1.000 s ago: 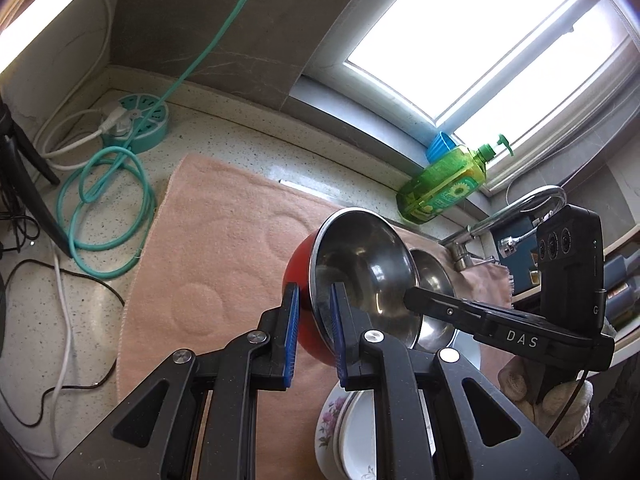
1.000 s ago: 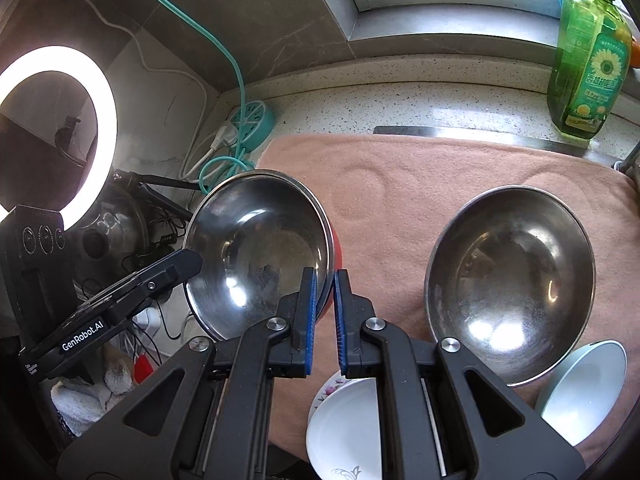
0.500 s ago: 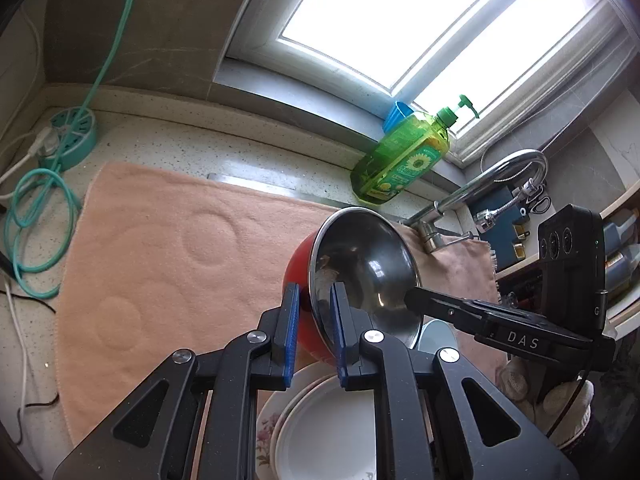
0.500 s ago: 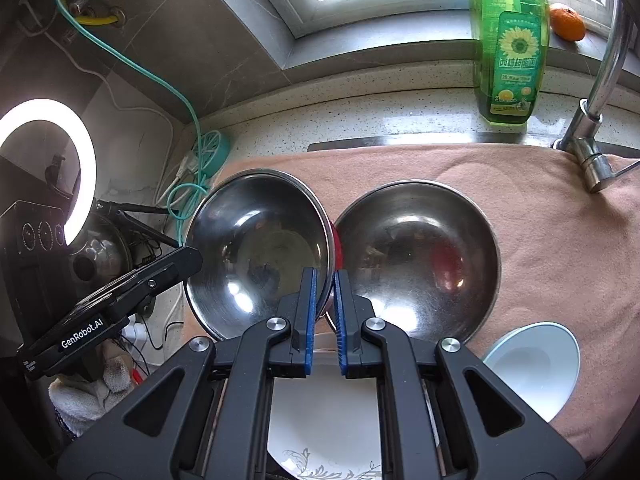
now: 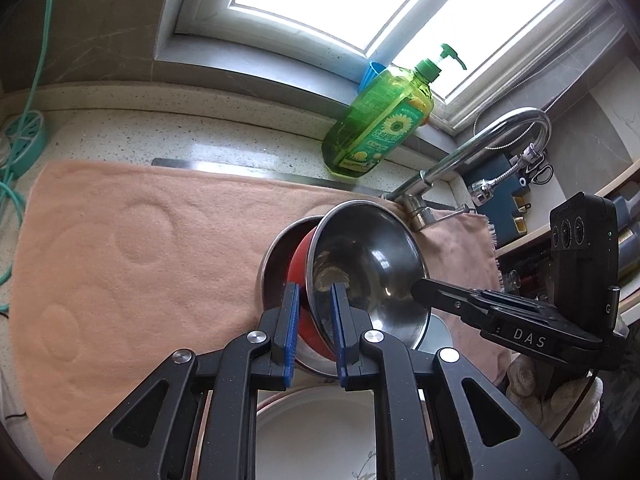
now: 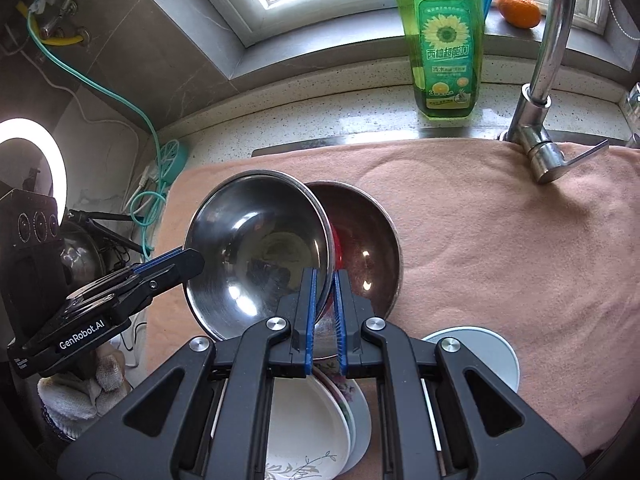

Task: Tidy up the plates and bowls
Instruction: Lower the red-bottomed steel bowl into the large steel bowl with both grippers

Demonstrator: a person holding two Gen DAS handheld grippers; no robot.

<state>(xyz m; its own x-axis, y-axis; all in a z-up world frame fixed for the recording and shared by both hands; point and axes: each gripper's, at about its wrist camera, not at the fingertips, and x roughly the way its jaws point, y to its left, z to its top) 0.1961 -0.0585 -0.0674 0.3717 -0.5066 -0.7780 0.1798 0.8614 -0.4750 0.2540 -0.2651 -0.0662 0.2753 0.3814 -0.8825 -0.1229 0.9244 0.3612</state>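
Both grippers hold one red-sided steel bowl (image 5: 360,264) by opposite rims. My left gripper (image 5: 314,320) is shut on its near rim; my right gripper (image 6: 324,300) is shut on the other rim, where the bowl (image 6: 256,248) also shows. The bowl is tilted and sits partly over a second steel bowl (image 6: 368,248) on the pink towel (image 6: 500,240); that bowl's rim also shows in the left wrist view (image 5: 280,256). A stack of white plates (image 6: 312,420) lies below the grippers, a pale blue bowl (image 6: 488,352) to their right.
A green dish-soap bottle (image 6: 444,40) and an orange (image 6: 520,8) stand at the window sill. A chrome tap (image 6: 540,120) rises at the towel's back right. Teal hose and cables (image 6: 156,184) lie left of the towel. A ring light (image 6: 28,168) glows far left.
Both grippers carried the red-sided bowl to the right across the towel. It went from beside the second steel bowl to overlapping it, tilted over its rim.
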